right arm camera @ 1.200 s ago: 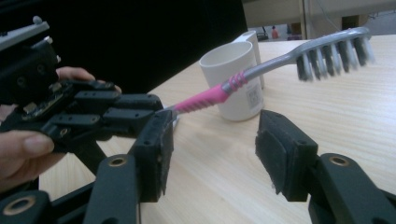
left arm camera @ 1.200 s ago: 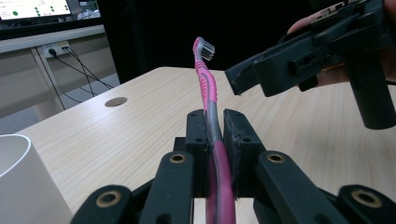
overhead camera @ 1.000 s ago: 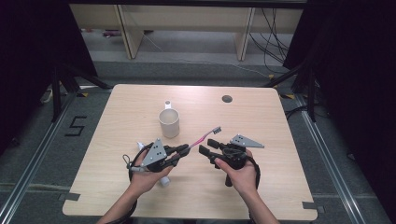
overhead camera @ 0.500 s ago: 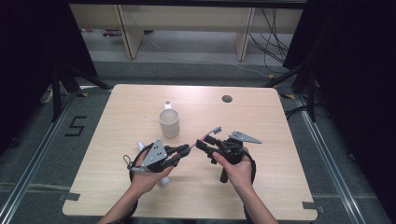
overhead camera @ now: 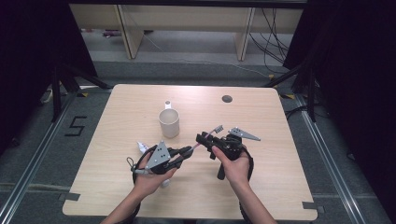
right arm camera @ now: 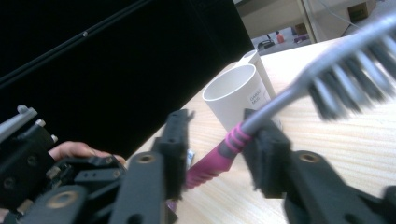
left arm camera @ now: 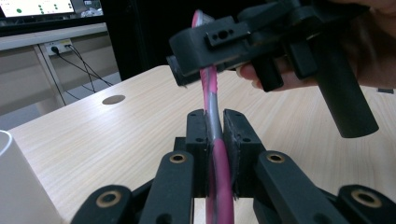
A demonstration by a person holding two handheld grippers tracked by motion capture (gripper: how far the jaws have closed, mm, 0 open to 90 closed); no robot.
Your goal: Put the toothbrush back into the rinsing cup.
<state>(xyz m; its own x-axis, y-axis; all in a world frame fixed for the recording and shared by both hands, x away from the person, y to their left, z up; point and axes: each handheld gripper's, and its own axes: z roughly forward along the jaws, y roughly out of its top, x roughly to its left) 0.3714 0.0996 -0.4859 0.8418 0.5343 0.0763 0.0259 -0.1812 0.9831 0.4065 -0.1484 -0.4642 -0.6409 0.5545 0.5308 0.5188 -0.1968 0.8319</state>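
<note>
Two hand-held grippers meet on the toothbrush [overhead camera: 205, 140]: left [overhead camera: 187, 151] pinches its handle, right [overhead camera: 204, 138] closing around its neck.

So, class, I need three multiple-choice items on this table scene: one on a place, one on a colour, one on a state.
1. Where does the cup stand?
A. on the table, beyond the left gripper
B. on the floor
C. in a hand

2. What colour is the toothbrush handle?
A. green
B. yellow
C. pink and grey

3. How does the left gripper stand?
A. wide open
B. shut on the toothbrush
C. lying on the table

Answers: 1 A, the high view shows it upright on the wood; 2 C, the left gripper view shows both colours; 3 B, its pads press the handle.
</note>
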